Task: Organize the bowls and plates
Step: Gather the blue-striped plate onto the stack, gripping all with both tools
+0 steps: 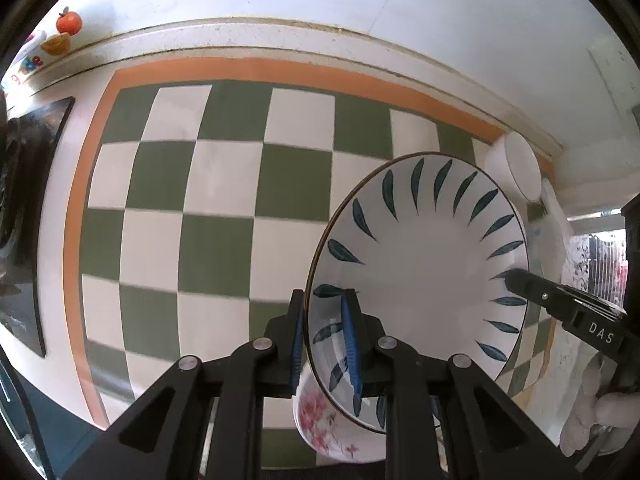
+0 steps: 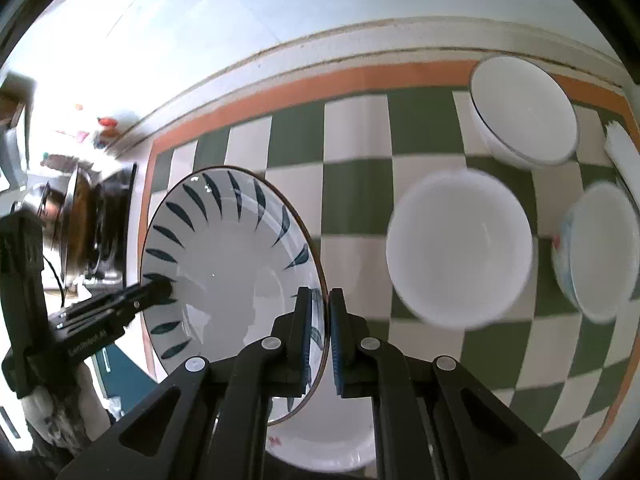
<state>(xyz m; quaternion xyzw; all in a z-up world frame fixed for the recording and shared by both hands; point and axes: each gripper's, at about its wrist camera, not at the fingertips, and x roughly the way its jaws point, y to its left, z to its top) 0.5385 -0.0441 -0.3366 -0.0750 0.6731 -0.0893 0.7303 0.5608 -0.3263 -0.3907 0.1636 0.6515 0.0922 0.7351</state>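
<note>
A white plate with blue leaf marks [image 1: 424,264] is held up between both grippers, above a plate with pink flowers [image 1: 320,416]. My left gripper [image 1: 326,344] is shut on its left rim. My right gripper [image 2: 320,336] is shut on its right rim; the plate fills the left of the right wrist view [image 2: 224,264]. The right gripper shows as a black finger at the plate's far rim [image 1: 532,288], the left one likewise [image 2: 132,300]. The flowered plate also shows below [image 2: 328,440].
A green and white checked mat with an orange border [image 1: 224,200] covers the counter. To the right stand a white bowl [image 2: 460,248], a second white bowl [image 2: 524,112] and a patterned bowl [image 2: 596,252]. A stove with a pan [image 2: 92,224] is at the left.
</note>
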